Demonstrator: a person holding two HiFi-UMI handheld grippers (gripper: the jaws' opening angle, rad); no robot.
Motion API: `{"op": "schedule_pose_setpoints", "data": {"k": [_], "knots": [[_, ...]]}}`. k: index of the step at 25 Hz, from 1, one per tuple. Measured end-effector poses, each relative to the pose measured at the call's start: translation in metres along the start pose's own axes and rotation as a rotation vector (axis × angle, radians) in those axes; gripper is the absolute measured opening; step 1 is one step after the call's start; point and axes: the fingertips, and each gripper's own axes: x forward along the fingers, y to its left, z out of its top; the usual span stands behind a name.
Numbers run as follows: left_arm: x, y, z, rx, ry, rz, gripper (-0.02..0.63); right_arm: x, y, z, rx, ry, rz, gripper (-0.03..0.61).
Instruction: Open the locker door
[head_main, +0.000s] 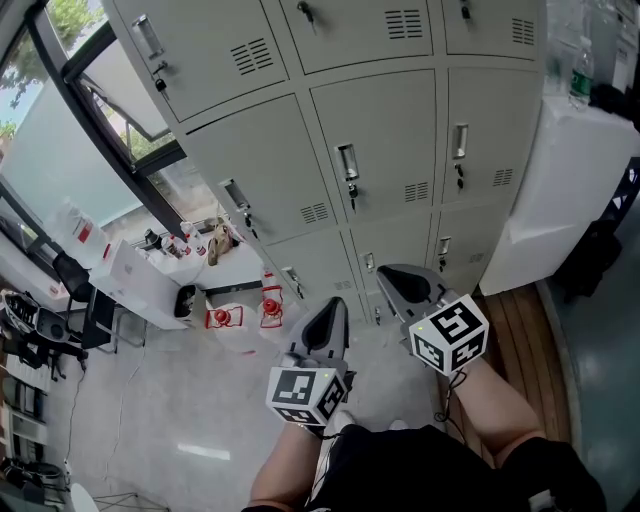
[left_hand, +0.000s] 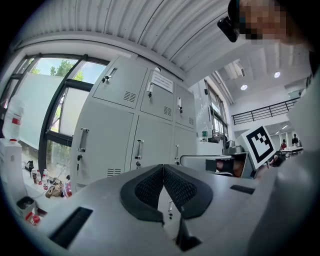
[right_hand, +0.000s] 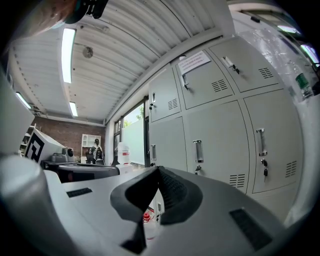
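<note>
A bank of pale grey lockers (head_main: 380, 130) fills the far side of the head view, each door with a metal handle (head_main: 347, 161) and a key lock below it. All doors in sight are closed. My left gripper (head_main: 330, 312) is held low in front of the lockers, well short of any door, jaws shut on nothing. My right gripper (head_main: 400, 283) hovers beside it, a little nearer the bottom row, also shut and empty. In the left gripper view the closed pads (left_hand: 150, 187) point at the lockers (left_hand: 135, 135); the right gripper's pads (right_hand: 170, 189) face the doors (right_hand: 215, 145) too.
A white cabinet (head_main: 560, 190) with a bottle on top stands right of the lockers. At the left a window frame (head_main: 110, 120) and a low white shelf (head_main: 160, 285) with bottles and red-white items (head_main: 225, 317) on the floor. Wooden flooring (head_main: 520, 330) lies at the right.
</note>
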Motion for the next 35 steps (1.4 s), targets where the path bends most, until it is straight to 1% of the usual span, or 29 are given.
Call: {"op": "schedule_pose_setpoints", "data": {"k": [6,12,25,35], "knots": [[0.014,0.008,0.002,0.000,-0.004,-0.020,0.017,0.014,-0.009,0.000,0.006,0.006,-0.014,0.054],[0.036,0.028,0.000,-0.003,0.004,-0.058,0.017,0.043,-0.023,-0.002,0.009,0.012,-0.048,0.054],[0.102,0.096,0.000,-0.019,0.039,-0.175,0.017,0.131,-0.070,0.000,0.027,0.032,-0.170,0.054],[0.141,0.135,-0.003,-0.028,0.056,-0.255,0.017,0.184,-0.105,0.001,0.032,0.042,-0.264,0.054]]}}
